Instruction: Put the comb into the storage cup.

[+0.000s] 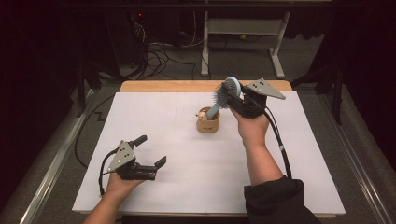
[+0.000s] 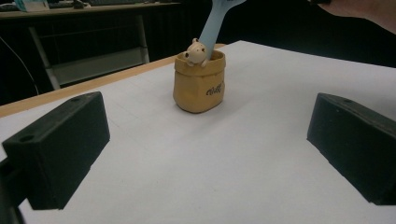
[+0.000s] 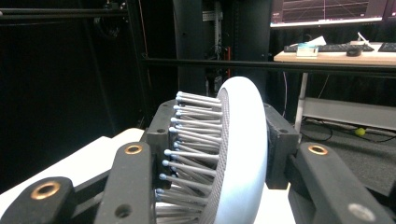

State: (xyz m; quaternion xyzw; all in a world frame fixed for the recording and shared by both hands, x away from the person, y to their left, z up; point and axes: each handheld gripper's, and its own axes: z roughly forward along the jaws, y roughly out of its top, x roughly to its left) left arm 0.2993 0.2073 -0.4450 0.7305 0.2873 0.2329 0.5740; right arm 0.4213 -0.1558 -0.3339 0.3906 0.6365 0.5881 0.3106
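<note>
A light blue hairbrush [image 1: 227,92] stands slanted, its handle tip down inside a small tan pot [image 1: 208,122] with a little animal figure on its rim. My right gripper [image 1: 232,96] is shut on the brush's head, above and to the right of the pot. In the right gripper view the head [image 3: 236,154] fills the space between the jaws, bristles on the left. In the left gripper view the pot [image 2: 200,83] sits ahead with the blue handle [image 2: 212,25] rising from it. My left gripper [image 1: 150,151] rests open near the table's front left, nothing between its fingers.
A white sheet [image 1: 187,172] covers the table, with a wooden strip [image 1: 163,86] showing at the far edge. Beyond it stand a white desk frame [image 1: 243,37] and loose cables on the floor. A desk with a keyboard [image 3: 327,49] is in the right gripper view.
</note>
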